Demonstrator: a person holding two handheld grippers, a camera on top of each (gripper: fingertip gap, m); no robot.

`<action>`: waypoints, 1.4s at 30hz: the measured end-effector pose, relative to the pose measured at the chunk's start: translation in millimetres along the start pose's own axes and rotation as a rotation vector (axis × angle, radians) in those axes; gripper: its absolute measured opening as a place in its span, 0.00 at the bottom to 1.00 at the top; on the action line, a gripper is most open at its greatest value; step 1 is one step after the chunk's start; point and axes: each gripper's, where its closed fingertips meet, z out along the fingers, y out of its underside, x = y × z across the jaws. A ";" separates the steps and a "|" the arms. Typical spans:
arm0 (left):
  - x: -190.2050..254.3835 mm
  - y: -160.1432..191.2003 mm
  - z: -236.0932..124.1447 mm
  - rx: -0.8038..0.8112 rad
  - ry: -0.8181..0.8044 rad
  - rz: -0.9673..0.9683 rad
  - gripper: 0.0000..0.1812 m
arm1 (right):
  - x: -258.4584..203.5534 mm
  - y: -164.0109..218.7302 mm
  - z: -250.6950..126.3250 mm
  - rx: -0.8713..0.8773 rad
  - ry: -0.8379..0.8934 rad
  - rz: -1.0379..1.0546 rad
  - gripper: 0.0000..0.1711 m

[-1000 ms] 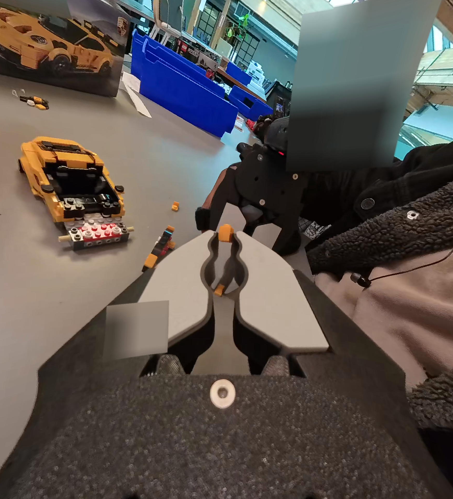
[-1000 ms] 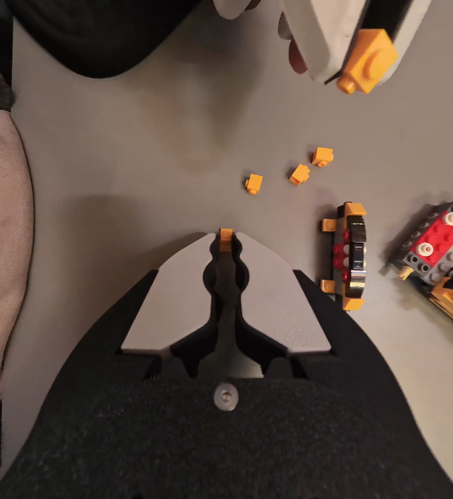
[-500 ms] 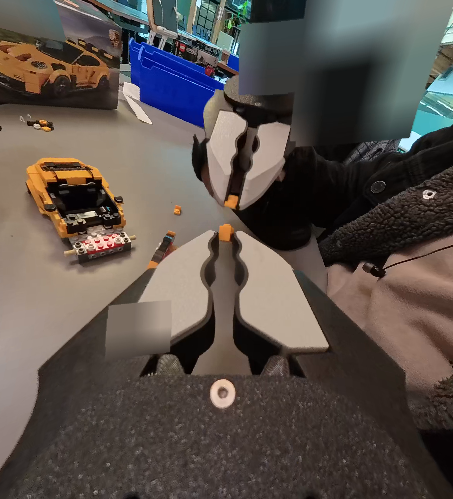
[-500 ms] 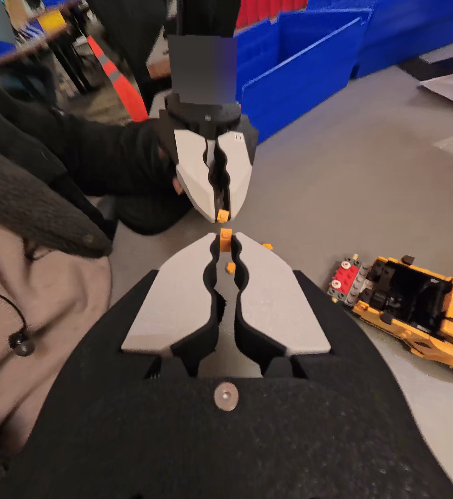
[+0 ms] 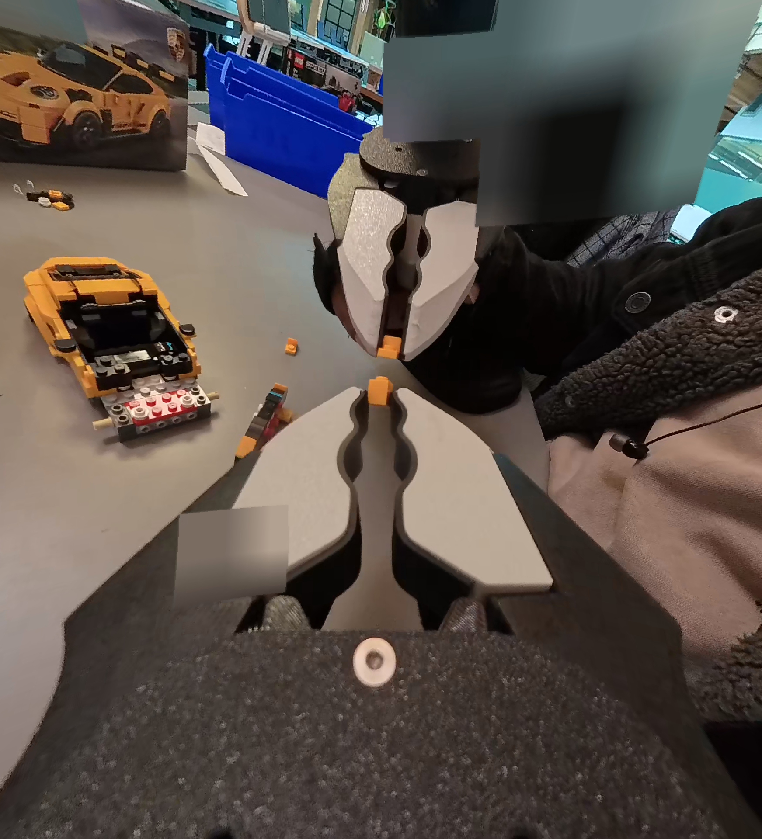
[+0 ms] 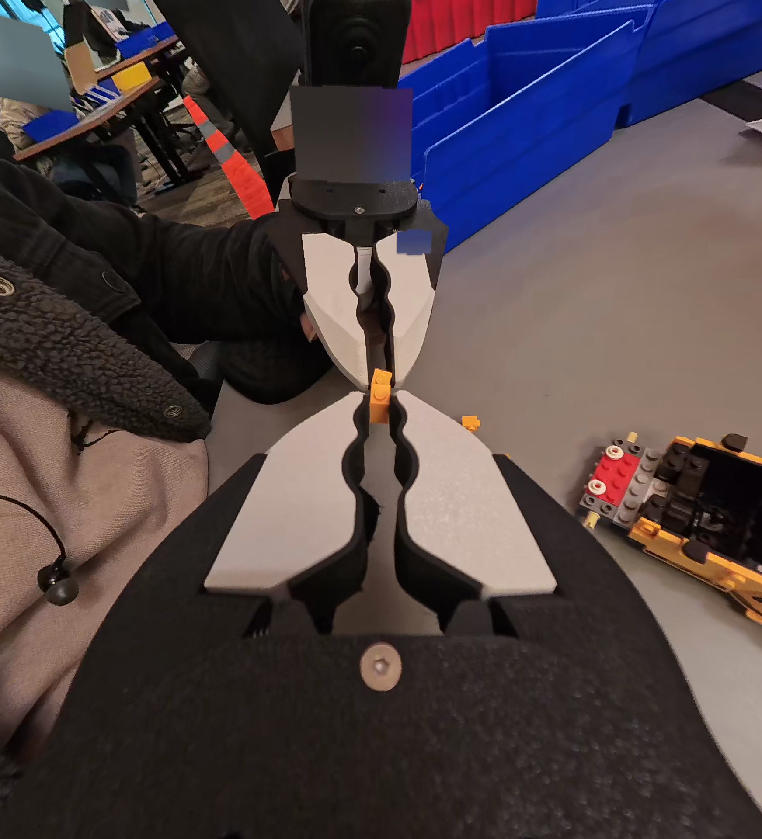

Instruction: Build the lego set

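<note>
Two small orange lego bricks are meeting tip to tip above the grey desk (image 5: 97, 522): the left claw (image 5: 379, 391) pinches one small orange brick (image 5: 379, 390) at its fingertips, and the right claw (image 6: 379, 405) pinches the other small orange brick (image 6: 379, 404). Half a second ago a clear gap sat between them; now, in the right wrist view, the left claw's brick (image 6: 381, 377) sits right against the right one, touching or nearly so. A second ago the right claw was pointing down at the desk, and now it is level, facing its partner. The left wrist view shows a sliver of space between the bricks, with the right claw (image 5: 389, 349) hanging above. That view alone gives us the small black, red and orange lego sub-assembly (image 5: 264, 420) lying beside the left claw, a loose orange piece (image 5: 291, 346), the printed set box (image 5: 70, 91) at the back, and the half-built orange lego car (image 5: 111, 331) in full. The right wrist view catches only the car's open end (image 6: 697, 504) and blue plastic bins (image 6: 529, 127).
</note>
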 end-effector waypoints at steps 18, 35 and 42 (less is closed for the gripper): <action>0.6 3.6 2.0 -0.022 -0.009 -0.003 0.05 | 0.1 1.5 3.4 0.011 -0.029 0.033 0.05; -5.4 5.1 0.5 -0.030 -0.028 -0.025 0.05 | -3.2 96.7 16.8 -0.563 0.030 -0.393 0.05; -6.0 7.3 1.7 -0.040 -0.024 -0.034 0.05 | 8.0 94.6 6.4 -0.618 0.134 -0.375 0.15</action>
